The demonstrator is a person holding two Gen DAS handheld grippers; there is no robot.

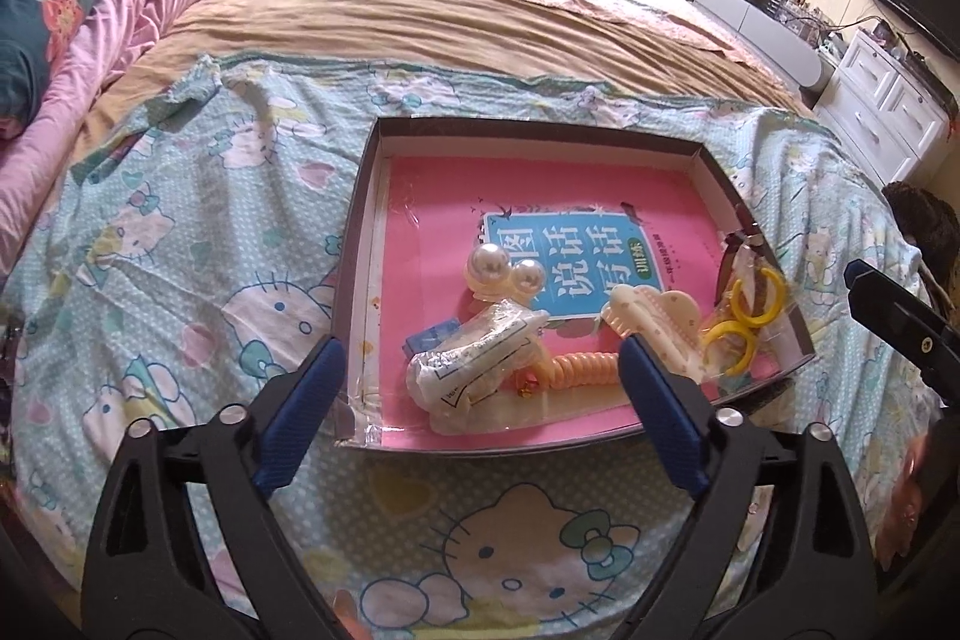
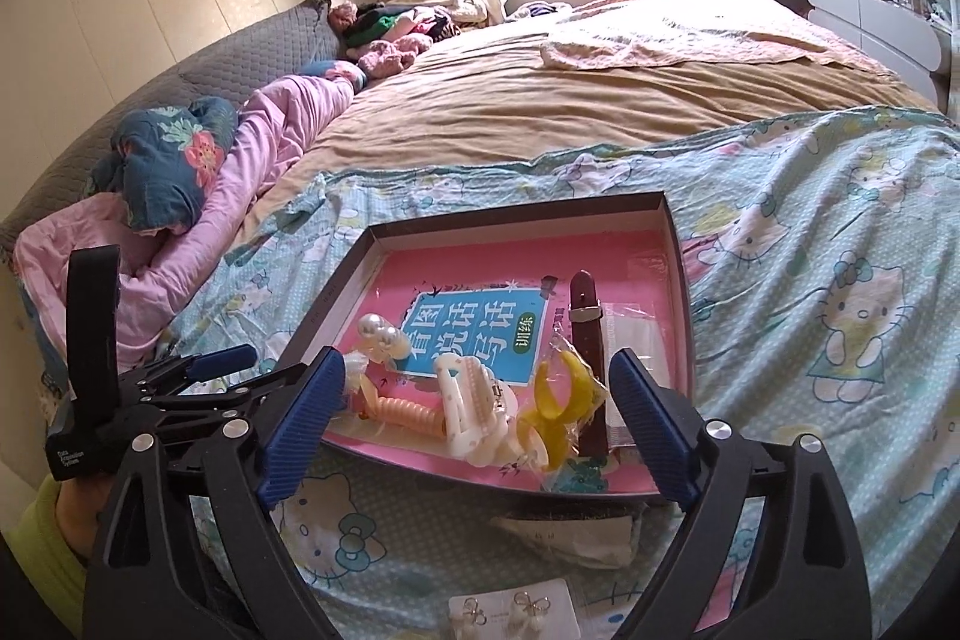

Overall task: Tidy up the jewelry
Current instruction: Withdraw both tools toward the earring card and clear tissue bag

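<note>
On a bed spread with a cartoon-cat sheet (image 1: 180, 244) lies a shallow dark-walled tray (image 1: 354, 244) with a pink book (image 1: 540, 196) covering its floor. The left gripper (image 1: 480, 394) hangs over the tray's near edge, jaws spread wide, nothing pressed between them. In the tray, from the left: a bagged white piece (image 1: 474, 352) over a small blue box (image 1: 429, 337), a pearl clip (image 1: 504, 271) behind it, a peach coil tie (image 1: 579, 367), a cream claw clip (image 1: 654, 316), and yellow hoops (image 1: 747, 310) in a clear bag at the right wall. Seen from the right wrist, the right gripper (image 2: 477, 427) is likewise wide and empty above the near edge; a brown strap (image 2: 585, 340) lies beside the hoops. Nearer on the sheet rest a folded paper (image 2: 564, 535) and an earring card (image 2: 510, 610), both outside the tray.
</note>
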